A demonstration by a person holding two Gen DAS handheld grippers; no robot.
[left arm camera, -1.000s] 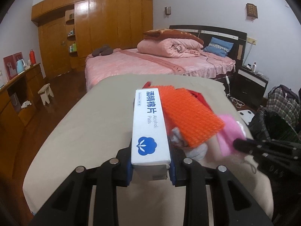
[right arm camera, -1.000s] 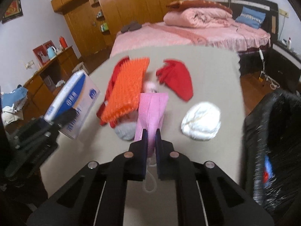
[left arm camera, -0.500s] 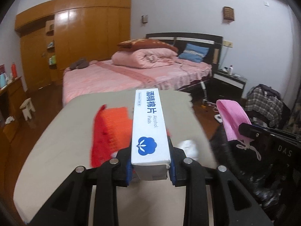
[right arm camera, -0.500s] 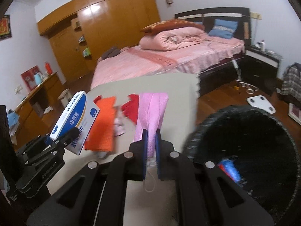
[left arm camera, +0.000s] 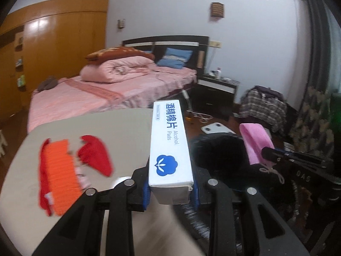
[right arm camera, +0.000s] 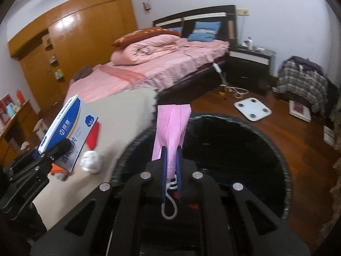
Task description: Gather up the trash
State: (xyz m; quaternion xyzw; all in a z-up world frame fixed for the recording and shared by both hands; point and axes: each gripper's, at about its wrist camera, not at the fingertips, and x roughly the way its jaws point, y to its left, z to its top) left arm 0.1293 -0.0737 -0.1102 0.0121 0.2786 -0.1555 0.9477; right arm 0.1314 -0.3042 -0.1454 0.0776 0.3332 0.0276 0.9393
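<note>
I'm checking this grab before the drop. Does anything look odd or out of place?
Nothing damaged or spilled. The right gripper pinches the pink mask over the black bin, its ear loop dangling. The left gripper grips the box squarely. A white wad remains on the table.

White-and-blue alcohol pad box (left arm camera: 170,149), pink face mask (right arm camera: 172,132), black trash bin (right arm camera: 234,140), orange mesh cloth (left arm camera: 60,175), plaid bag (left arm camera: 264,104)

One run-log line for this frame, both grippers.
left gripper: shut on alcohol pads box | right gripper: shut on pink mask, over black trash bin | release: not yet
</note>
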